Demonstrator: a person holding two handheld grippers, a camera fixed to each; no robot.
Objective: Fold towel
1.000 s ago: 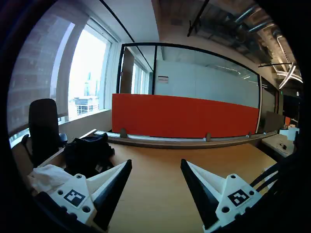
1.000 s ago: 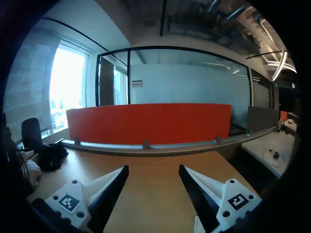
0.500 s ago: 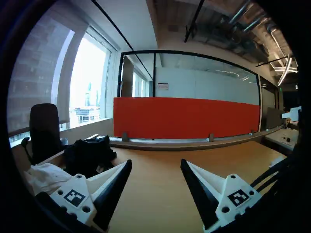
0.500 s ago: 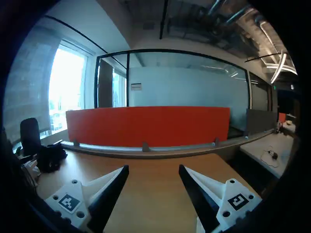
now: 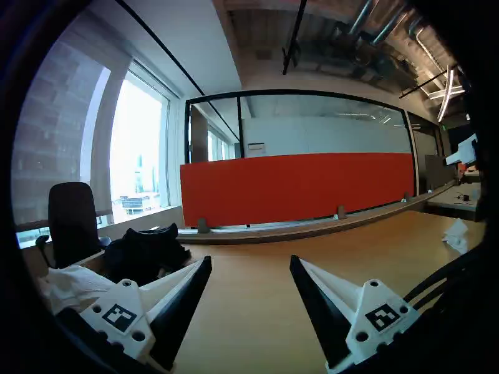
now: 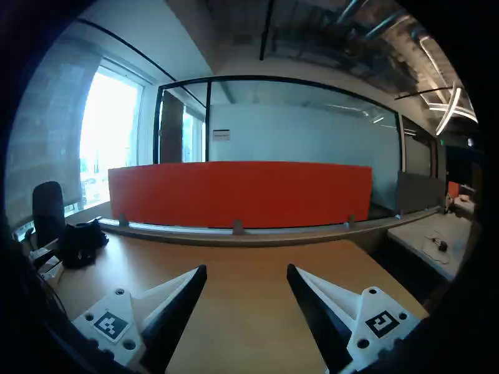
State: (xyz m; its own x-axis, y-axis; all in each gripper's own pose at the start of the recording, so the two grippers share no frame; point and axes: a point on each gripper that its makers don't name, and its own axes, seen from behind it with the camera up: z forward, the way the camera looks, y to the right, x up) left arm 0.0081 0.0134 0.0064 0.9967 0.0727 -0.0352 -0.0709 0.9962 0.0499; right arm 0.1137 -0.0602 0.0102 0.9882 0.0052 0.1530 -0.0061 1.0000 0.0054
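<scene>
Left gripper (image 5: 249, 299) and right gripper (image 6: 246, 299) hold their jaws open and empty above the tabletop (image 5: 262, 262). A crumpled white cloth (image 5: 68, 283), probably the towel, lies off to the left gripper's left, beside a black bag (image 5: 146, 252).

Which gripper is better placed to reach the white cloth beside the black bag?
Likely left: the left gripper, open, sits close to the white cloth; from the right gripper the black bag looks much farther off.
</scene>
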